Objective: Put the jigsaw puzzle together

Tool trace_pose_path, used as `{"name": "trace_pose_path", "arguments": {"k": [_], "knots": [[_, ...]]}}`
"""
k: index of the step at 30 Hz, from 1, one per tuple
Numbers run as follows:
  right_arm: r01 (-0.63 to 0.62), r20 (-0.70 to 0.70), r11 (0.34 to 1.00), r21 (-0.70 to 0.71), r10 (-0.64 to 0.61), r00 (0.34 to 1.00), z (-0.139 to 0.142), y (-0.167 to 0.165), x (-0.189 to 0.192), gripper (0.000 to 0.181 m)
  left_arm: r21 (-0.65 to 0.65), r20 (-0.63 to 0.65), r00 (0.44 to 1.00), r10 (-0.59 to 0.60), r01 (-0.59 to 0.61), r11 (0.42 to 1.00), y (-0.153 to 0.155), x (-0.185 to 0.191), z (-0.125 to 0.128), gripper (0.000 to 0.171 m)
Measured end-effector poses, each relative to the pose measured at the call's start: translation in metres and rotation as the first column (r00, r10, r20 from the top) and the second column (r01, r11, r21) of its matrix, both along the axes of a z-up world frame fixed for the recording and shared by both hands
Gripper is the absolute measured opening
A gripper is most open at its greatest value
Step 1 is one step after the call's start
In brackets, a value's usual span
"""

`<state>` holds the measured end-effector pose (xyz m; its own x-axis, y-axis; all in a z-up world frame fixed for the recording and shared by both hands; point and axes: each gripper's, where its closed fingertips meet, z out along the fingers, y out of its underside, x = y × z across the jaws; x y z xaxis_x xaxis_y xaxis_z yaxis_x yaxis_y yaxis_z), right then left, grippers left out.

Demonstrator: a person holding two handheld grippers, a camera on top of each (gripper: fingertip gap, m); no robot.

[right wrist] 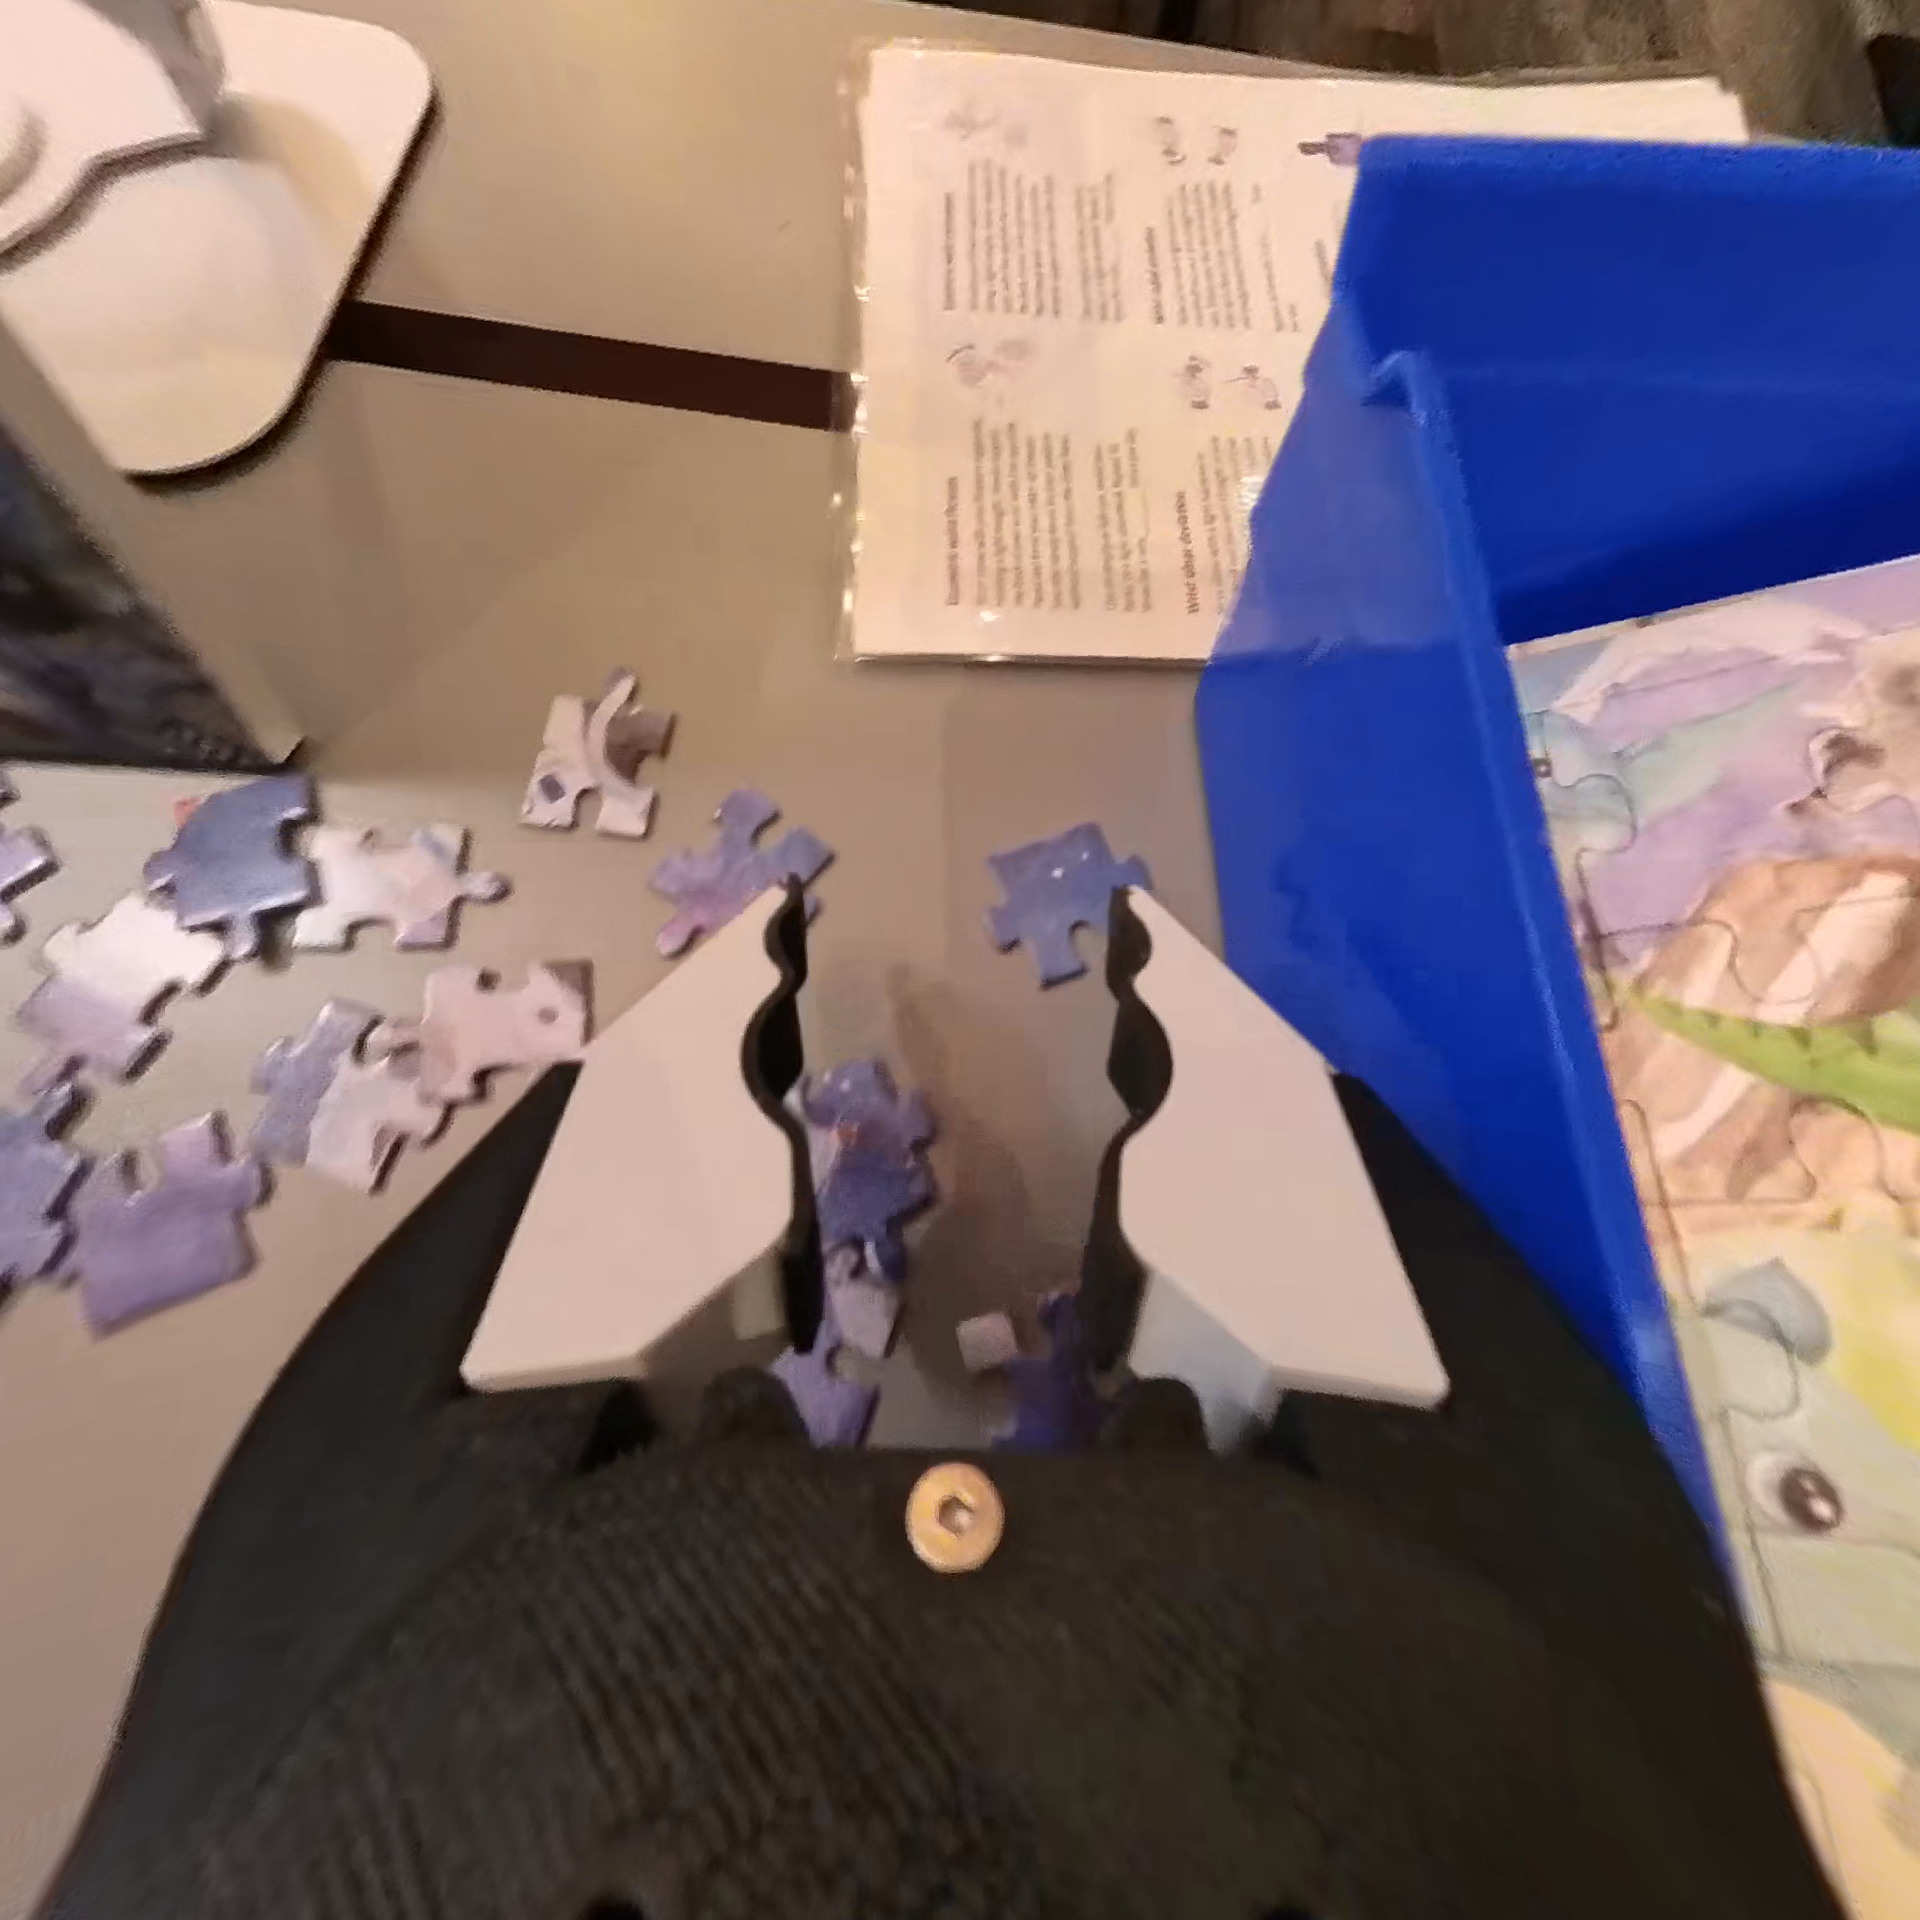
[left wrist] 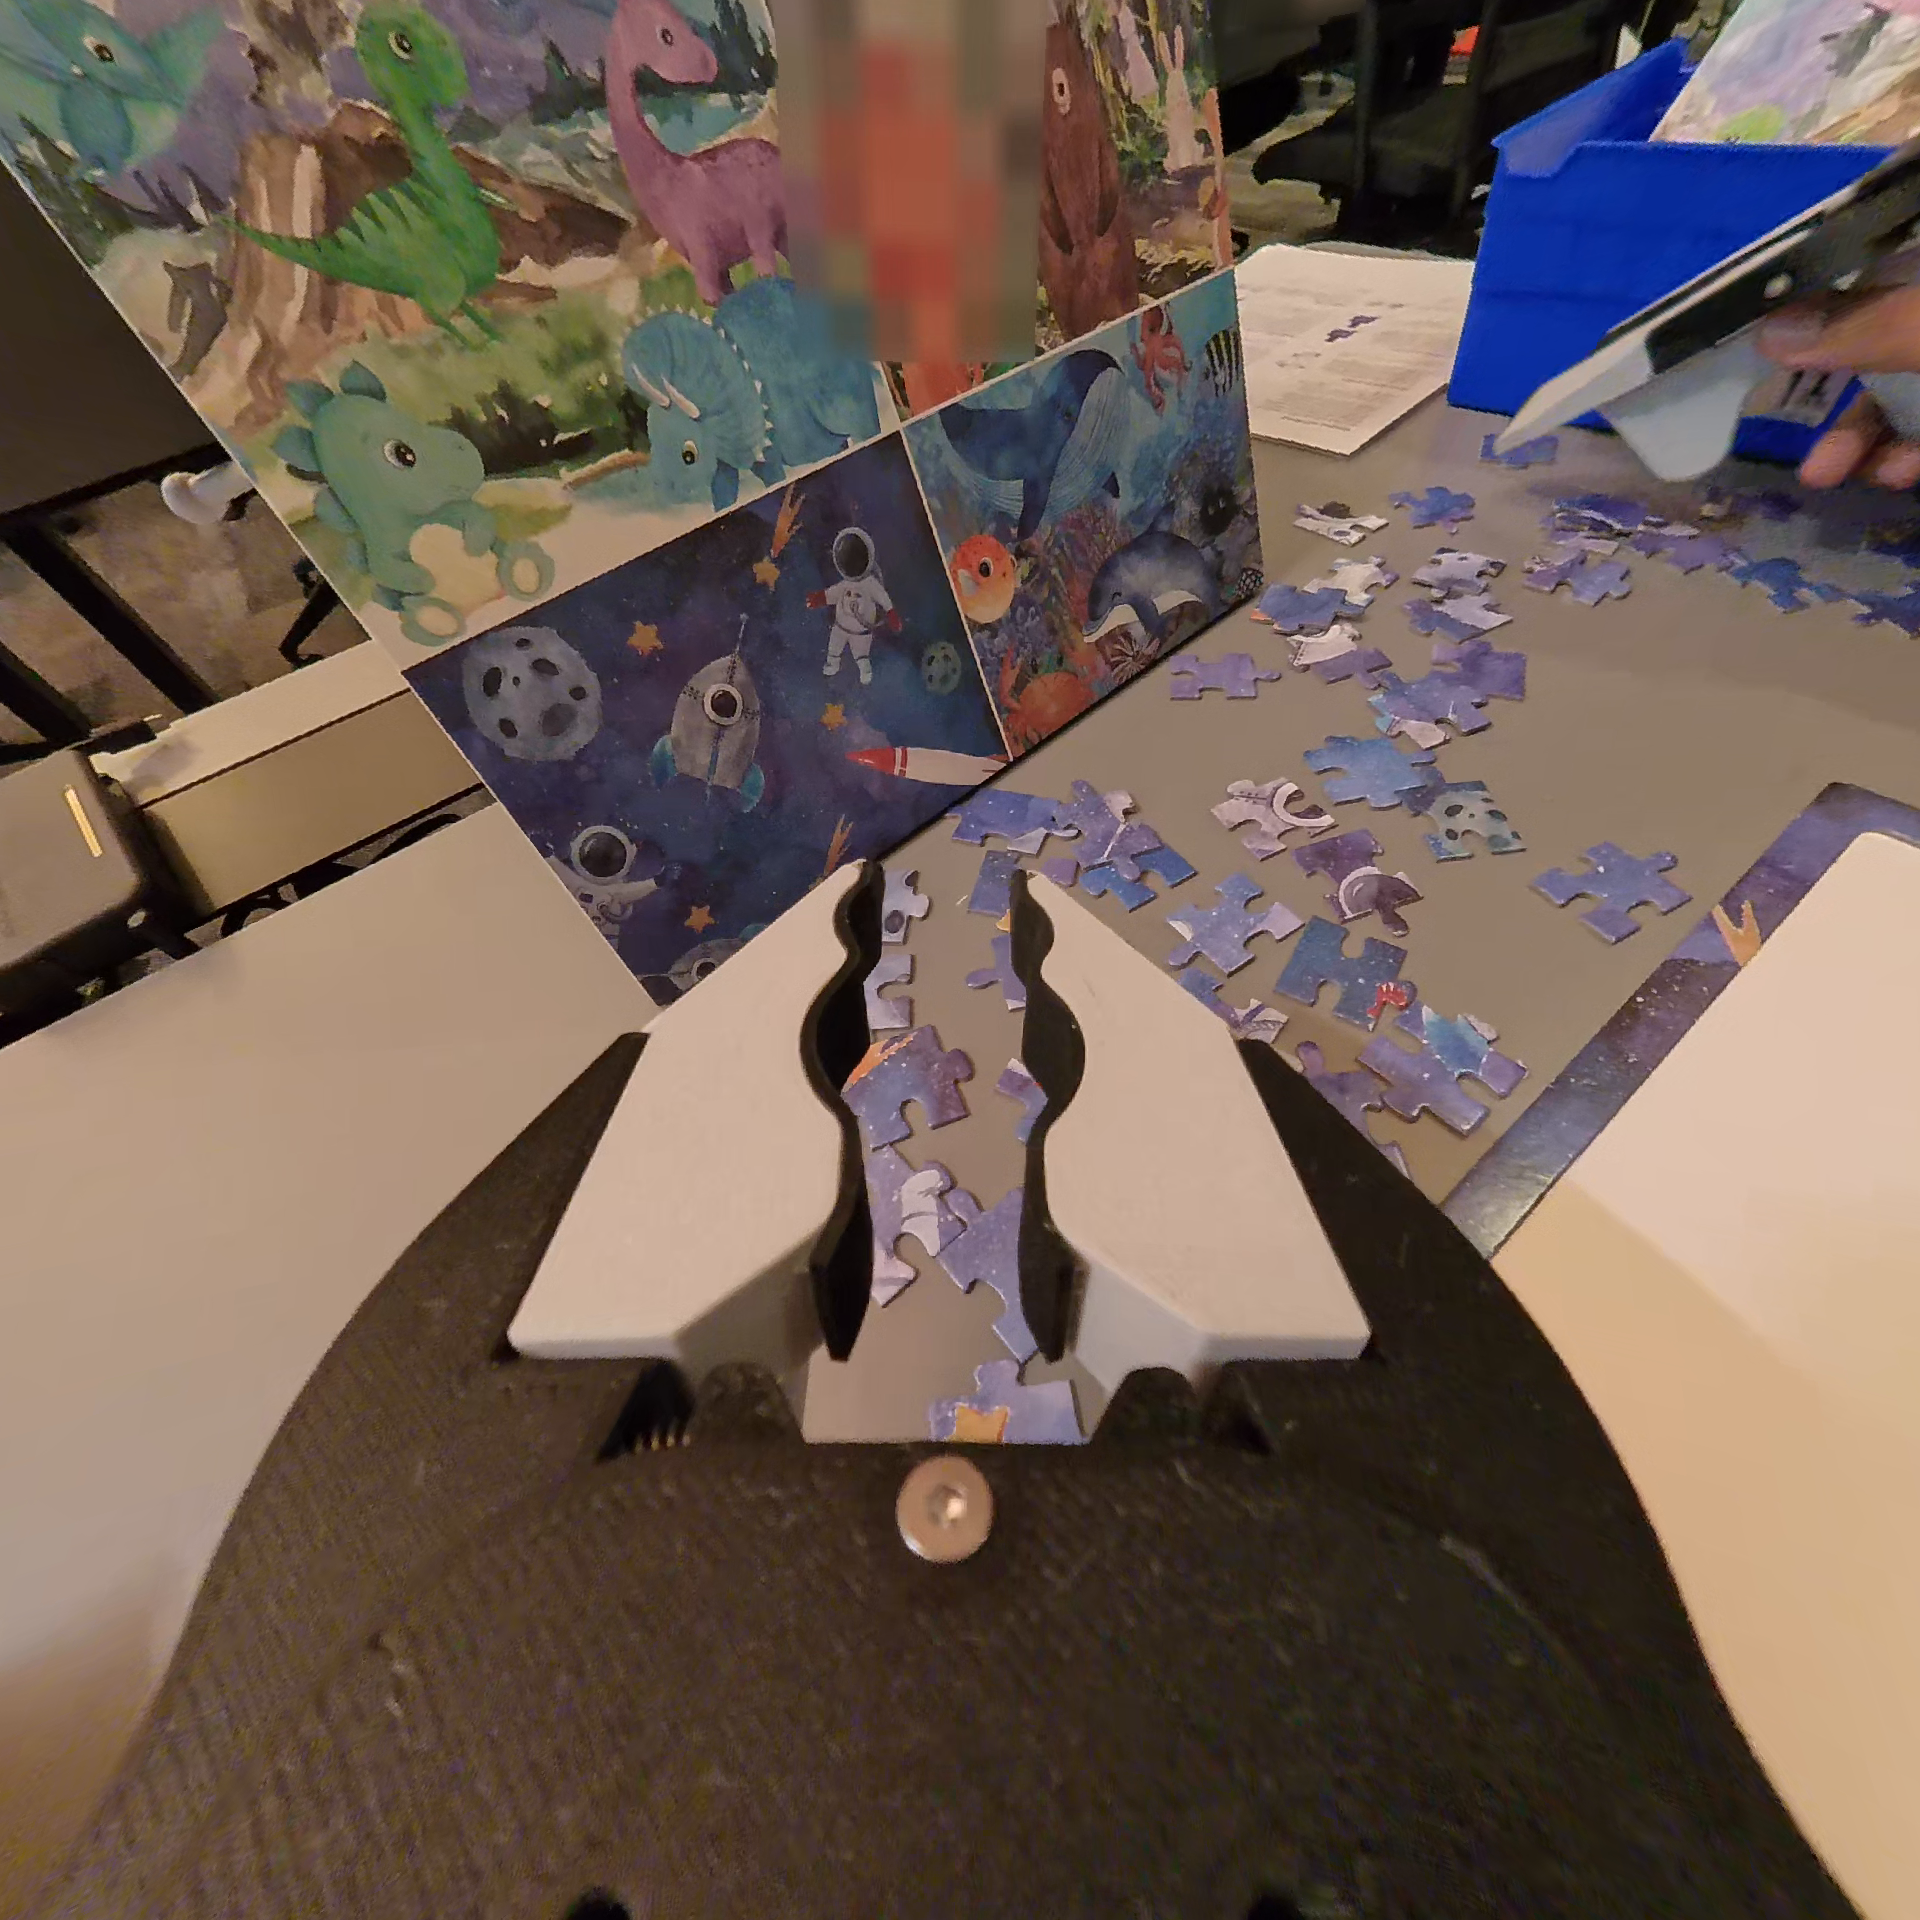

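Several loose blue and purple space puzzle pieces (left wrist: 1351,904) lie scattered on the grey table. My left gripper (left wrist: 940,883) hovers over the near ones, open by a narrow gap and empty. A puzzle tray (left wrist: 1808,1039) with a dark space-print border and a pale inside lies at the right. The right gripper (left wrist: 1621,400), held by a hand, shows at the far right. In the right wrist view my right gripper (right wrist: 951,899) is open and empty above the table, with a dark blue piece (right wrist: 1060,904) at its right fingertip and more pieces (right wrist: 239,1039) to the left.
A picture box (left wrist: 727,644) with dinosaur, space and sea scenes stands behind the pieces. A blue bin (right wrist: 1455,623) holding a dinosaur puzzle board (right wrist: 1766,987) stands right of my right gripper. A printed sheet in a clear sleeve (right wrist: 1060,364) lies beyond it.
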<state>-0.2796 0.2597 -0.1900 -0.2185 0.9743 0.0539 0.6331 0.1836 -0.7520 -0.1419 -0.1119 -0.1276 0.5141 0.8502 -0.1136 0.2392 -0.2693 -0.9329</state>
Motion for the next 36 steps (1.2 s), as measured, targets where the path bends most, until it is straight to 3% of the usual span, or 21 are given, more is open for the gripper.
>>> {"name": "trace_pose_path", "arguments": {"k": [4, 7, 10, 13, 16, 18, 21, 23, 25, 28, 31, 34, 36], "knots": [[0.101, 0.046, 0.988, 0.113, -0.107, 0.993, -0.019, 0.016, -0.017, 0.059, 0.003, -0.005, 1.000, 0.004, -0.004, 1.000, -0.002, 0.000, 0.001, 0.023], [0.106, 0.055, 0.992, 0.065, -0.110, 0.992, -0.020, 0.013, -0.020, 0.048, 0.014, -0.010, 1.000, 0.000, 0.000, 1.000, -0.002, 0.000, 0.004, 0.023], [0.073, 0.086, 0.997, -0.007, -0.072, 0.994, -0.021, 0.007, -0.014, 0.037, 0.016, -0.019, 1.000, -0.003, 0.004, 1.000, -0.001, 0.001, 0.006, 0.024], [-0.012, 0.121, 1.000, 0.009, 0.011, 0.993, -0.022, 0.000, 0.006, 0.000, 0.006, -0.025, 1.000, -0.003, 0.003, 1.000, -0.001, 0.001, 0.007, 0.024], [-0.136, 0.164, 0.983, -0.126, 0.156, 0.974, -0.022, -0.025, 0.033, 0.000, 0.000, -0.027, 1.000, -0.001, 0.001, 1.000, -0.002, 0.001, 0.007, 0.023], [-0.114, 0.117, 0.990, -0.088, 0.124, 0.985, -0.014, -0.016, 0.036, 0.000, 0.002, -0.030, 1.000, -0.001, 0.001, 1.000, -0.002, 0.001, 0.008, 0.023], [-0.013, -0.066, 0.999, 0.030, 0.015, 0.998, 0.010, 0.007, 0.017, 0.019, 0.006, -0.032, 0.999, -0.006, 0.006, 1.000, 0.000, 0.002, 0.008, 0.023], [0.033, -0.121, 0.999, 0.032, -0.029, 0.992, 0.015, 0.009, 0.003, 0.043, -0.001, -0.033, 0.999, -0.010, 0.010, 1.000, 0.002, 0.002, 0.008, 0.023], [0.061, -0.124, 0.998, 0.025, -0.057, 0.991, 0.009, 0.007, -0.009, 0.062, -0.014, -0.033, 0.999, -0.014, 0.013, 1.000, 0.003, 0.002, 0.006, 0.024], [0.119, -0.037, 0.991, 0.053, -0.118, 0.992, -0.012, 0.013, -0.017, 0.070, -0.029, -0.034, 0.999, -0.012, 0.011, 1.000, 0.003, 0.002, 0.005, 0.023], [0.111, 0.022, 0.991, -0.070, -0.110, 0.994, -0.019, 0.005, -0.019, 0.052, -0.017, -0.034, 0.999, -0.014, 0.014, 1.000, 0.003, 0.002, 0.006, 0.023], [0.104, 0.040, 0.992, -0.075, -0.101, 0.994, -0.019, 0.006, -0.016, 0.037, -0.007, -0.037, 0.999, -0.018, 0.018, 1.000, 0.003, 0.002, 0.008, 0.023], [0.055, 0.059, 0.994, -0.092, -0.050, 0.997, -0.020, 0.000, -0.006, 0.010, -0.011, -0.039, 0.999, -0.019, 0.018, 1.000, 0.004, 0.003, 0.009, 0.023]]}}
